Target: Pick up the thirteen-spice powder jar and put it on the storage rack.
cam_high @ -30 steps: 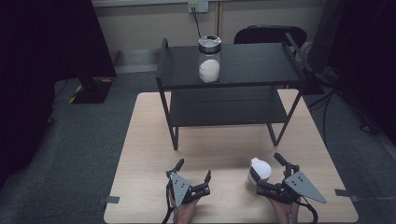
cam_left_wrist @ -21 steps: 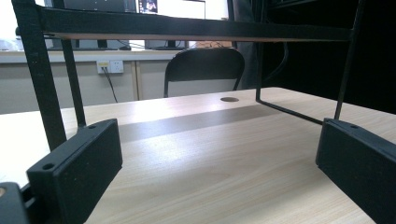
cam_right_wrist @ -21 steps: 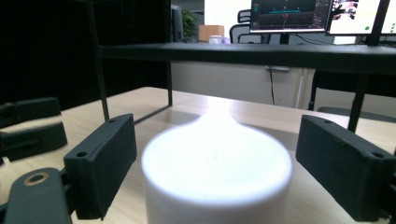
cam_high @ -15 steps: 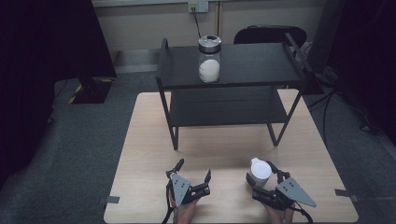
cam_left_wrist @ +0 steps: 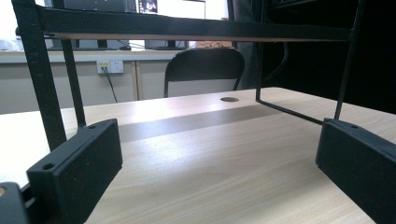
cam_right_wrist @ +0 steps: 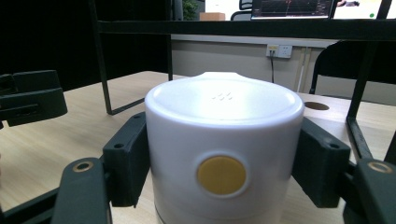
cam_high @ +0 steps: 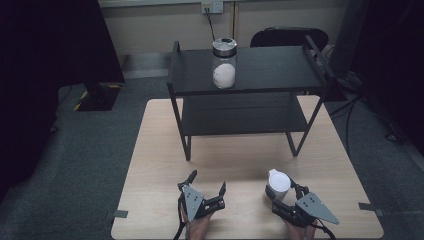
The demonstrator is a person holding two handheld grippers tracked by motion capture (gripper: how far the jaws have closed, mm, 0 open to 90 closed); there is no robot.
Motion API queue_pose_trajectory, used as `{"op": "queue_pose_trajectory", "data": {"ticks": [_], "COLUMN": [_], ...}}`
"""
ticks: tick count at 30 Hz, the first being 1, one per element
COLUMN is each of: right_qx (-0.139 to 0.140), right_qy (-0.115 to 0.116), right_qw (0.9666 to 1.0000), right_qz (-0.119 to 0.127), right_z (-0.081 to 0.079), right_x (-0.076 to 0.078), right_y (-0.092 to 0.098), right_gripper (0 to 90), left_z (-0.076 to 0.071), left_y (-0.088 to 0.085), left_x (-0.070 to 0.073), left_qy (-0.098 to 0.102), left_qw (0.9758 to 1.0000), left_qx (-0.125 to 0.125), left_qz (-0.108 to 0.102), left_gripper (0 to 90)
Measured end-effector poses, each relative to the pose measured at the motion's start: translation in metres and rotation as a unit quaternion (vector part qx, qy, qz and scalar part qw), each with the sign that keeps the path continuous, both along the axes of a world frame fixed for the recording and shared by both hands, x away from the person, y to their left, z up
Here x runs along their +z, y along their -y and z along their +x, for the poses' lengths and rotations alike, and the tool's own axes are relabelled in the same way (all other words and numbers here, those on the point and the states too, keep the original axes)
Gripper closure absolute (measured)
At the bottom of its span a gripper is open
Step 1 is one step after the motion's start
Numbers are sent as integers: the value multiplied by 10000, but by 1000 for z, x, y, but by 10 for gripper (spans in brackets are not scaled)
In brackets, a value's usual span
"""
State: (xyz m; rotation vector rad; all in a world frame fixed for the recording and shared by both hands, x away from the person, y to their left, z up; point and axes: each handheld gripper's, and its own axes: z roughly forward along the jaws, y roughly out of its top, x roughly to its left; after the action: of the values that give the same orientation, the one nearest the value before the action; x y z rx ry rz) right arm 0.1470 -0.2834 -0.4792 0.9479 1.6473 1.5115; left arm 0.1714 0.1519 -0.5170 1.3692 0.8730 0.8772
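A white cylindrical container (cam_high: 277, 181) with a flat lid stands on the table near the front right. My right gripper (cam_high: 283, 190) is shut on it. In the right gripper view both black pads (cam_right_wrist: 128, 156) press the sides of the container (cam_right_wrist: 224, 116), which has a round yellow spot on its front. My left gripper (cam_high: 207, 180) rests low over the table at the front centre-left, open, and nothing lies between its jaws (cam_left_wrist: 219, 163). The left gripper (cam_right_wrist: 28, 98) also appears at the left edge of the right gripper view.
A black two-tier rack (cam_high: 270, 70) stands on the far half of the wooden table (cam_high: 240, 160). On its top shelf stands a glass jar (cam_high: 224, 64) with a metal lid and white contents. A black chair (cam_high: 287, 37) is behind the table. Bare tabletop lies between rack and grippers.
My right gripper has shifted slightly left and back, and its jaws have drawn in against the white container. The left gripper has stayed put.
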Motion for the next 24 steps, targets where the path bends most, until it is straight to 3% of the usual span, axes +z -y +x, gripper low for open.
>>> {"op": "queue_pose_trajectory", "data": {"ticks": [24], "right_qx": [56], "right_qy": [-132], "right_qw": [9999], "right_qz": [-80], "right_z": [1], "right_x": [15], "right_y": [0], "right_gripper": [305], "left_z": [0], "left_y": [0], "left_x": [0], "left_qy": [0], "left_qw": [10000], "left_qx": [-2], "left_qz": [-2], "left_gripper": [1]}}
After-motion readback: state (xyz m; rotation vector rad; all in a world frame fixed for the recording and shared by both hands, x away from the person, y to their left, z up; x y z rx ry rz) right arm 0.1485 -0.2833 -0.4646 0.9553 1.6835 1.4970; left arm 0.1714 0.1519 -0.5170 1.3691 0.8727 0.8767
